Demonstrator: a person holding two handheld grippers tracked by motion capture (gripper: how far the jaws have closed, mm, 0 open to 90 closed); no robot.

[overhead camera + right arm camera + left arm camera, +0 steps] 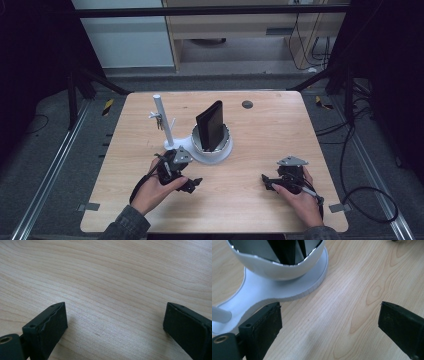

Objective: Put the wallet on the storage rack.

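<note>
A white stand (199,156) sits mid-table, with an upright post (164,122) and a round cup (223,146). A flat black case (210,125) stands tilted in the cup. A small metallic item (157,119) hangs on the post. My left gripper (186,173) rests just in front of the stand, open and holding nothing. In the left gripper view, the left gripper (329,315) has bare wood between its jaws, with the stand's base (262,292), cup (277,270) and black case (287,252) close ahead. My right gripper (268,182) lies at the front right, and the right gripper (115,315) is open over bare wood.
The wooden table (270,135) has a small grey round cap (247,104) near its far edge. Metal rails (55,165) run along both sides on the floor. Black cables (370,200) loop on the floor to the right.
</note>
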